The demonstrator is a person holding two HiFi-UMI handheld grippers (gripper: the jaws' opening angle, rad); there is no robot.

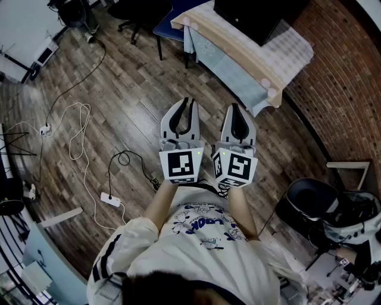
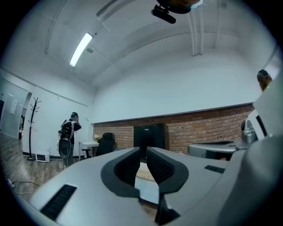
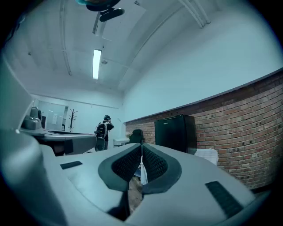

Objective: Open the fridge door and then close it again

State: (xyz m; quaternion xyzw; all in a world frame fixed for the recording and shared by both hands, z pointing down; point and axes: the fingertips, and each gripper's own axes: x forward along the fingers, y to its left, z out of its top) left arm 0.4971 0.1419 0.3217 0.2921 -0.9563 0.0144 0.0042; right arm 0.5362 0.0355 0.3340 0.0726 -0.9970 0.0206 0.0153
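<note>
wood floor (image 1: 128,89) open, fridge (image 1: 253,16) on table (image 1: 235,68) ahead

Cool, even light falls from a long white ceiling tube lamp (image 2: 81,49), which glares slightly. Both gripper views look bluish, with strong fisheye bending and black corners. The black boxy fridge (image 2: 149,134) reads as a flat dark block. The head view is dimmer, with soft shadows on the brown wooden plank floor (image 1: 119,101).

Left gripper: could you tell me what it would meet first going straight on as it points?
Probably the black fridge on the cloth-covered table, or that table's edge; height and depth are unclear.
</note>
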